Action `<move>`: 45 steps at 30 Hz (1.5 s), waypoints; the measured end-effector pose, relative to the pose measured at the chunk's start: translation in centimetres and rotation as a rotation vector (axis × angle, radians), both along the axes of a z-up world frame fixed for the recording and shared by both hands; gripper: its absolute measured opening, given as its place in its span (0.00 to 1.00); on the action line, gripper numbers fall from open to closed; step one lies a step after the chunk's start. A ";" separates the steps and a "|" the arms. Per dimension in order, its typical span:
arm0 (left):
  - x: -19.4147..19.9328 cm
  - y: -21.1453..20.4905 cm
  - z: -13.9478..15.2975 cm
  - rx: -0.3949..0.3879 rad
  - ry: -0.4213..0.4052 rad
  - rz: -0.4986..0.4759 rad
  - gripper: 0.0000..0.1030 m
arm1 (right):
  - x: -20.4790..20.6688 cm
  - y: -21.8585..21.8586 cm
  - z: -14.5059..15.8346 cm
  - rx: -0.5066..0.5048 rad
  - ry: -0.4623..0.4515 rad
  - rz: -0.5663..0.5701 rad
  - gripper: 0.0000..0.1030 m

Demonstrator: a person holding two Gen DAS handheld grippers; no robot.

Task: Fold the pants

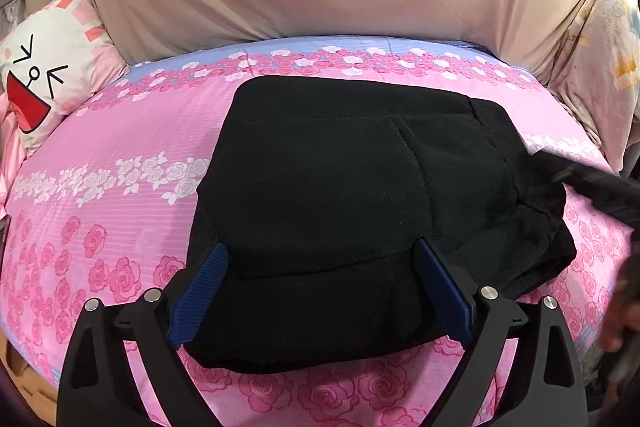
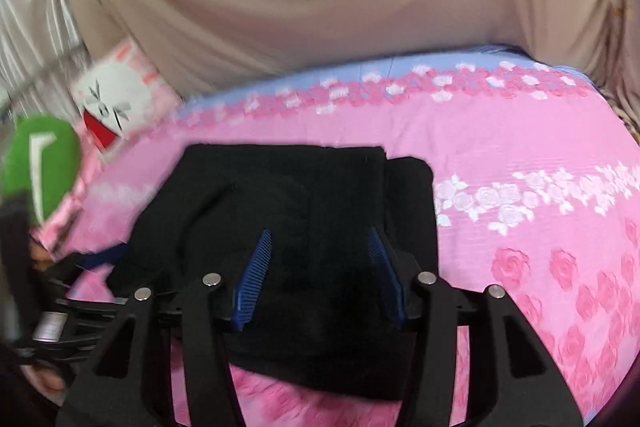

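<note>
Left wrist view, folded black pants (image 1: 340,195) flat, long axis running near–far

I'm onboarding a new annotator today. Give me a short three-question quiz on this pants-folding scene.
1. True or false: the black fabric pants lie folded into a compact bundle on the pink rose-print bedsheet.
2. What sits at the bed's far left corner? A) cartoon-rabbit pillow B) wicker basket C) grey laptop
3. Fill in: the left gripper has its blue pads standing ____ over the bundle.

Key: 1 true. 2 A. 3 open; they spread wide without pinching the cloth. The right gripper also stands open above the pants.
</note>
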State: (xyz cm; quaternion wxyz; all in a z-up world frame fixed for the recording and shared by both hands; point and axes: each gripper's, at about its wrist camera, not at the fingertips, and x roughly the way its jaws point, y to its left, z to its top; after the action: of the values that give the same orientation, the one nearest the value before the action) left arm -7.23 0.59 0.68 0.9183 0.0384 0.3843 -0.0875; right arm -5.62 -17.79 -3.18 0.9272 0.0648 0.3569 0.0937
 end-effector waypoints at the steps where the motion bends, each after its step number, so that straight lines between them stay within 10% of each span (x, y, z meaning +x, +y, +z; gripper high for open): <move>1: 0.1 0.0 0.0 -0.002 0.003 -0.010 0.89 | 0.8 -0.2 -1.2 0.003 0.013 0.003 0.51; 12: -1.1 6.9 2.3 -0.235 0.012 0.048 0.89 | -2.5 -2.5 0.4 0.067 0.031 -0.053 0.63; 17: -1.1 6.2 1.3 -0.210 0.034 0.056 0.89 | -2.1 -1.6 -0.5 0.118 0.040 0.013 0.17; 23: -1.5 5.2 2.2 -0.232 0.014 0.016 0.89 | -7.1 -1.3 5.9 0.096 -0.155 0.037 0.15; 28: -0.1 4.0 0.2 -0.217 0.074 0.002 0.89 | -3.6 -4.0 -1.9 0.101 0.062 -0.043 0.29; 35: 0.0 4.6 0.6 -0.255 0.076 -0.001 0.89 | -2.6 -4.6 -0.1 0.174 0.055 -0.004 0.49; 40: -1.8 2.4 3.3 -0.234 0.002 -0.126 0.89 | -2.3 -4.4 -0.1 0.237 0.058 0.026 0.25; 45: -2.7 -4.4 3.8 -0.119 -0.027 -0.326 0.89 | -2.3 -6.1 1.5 0.395 0.048 0.083 0.23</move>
State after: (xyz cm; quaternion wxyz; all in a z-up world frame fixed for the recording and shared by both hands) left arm -9.89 -3.84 4.47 0.8976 0.0471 0.3548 -0.2574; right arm -7.88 -23.89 -1.70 0.8831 0.2328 0.3558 0.1984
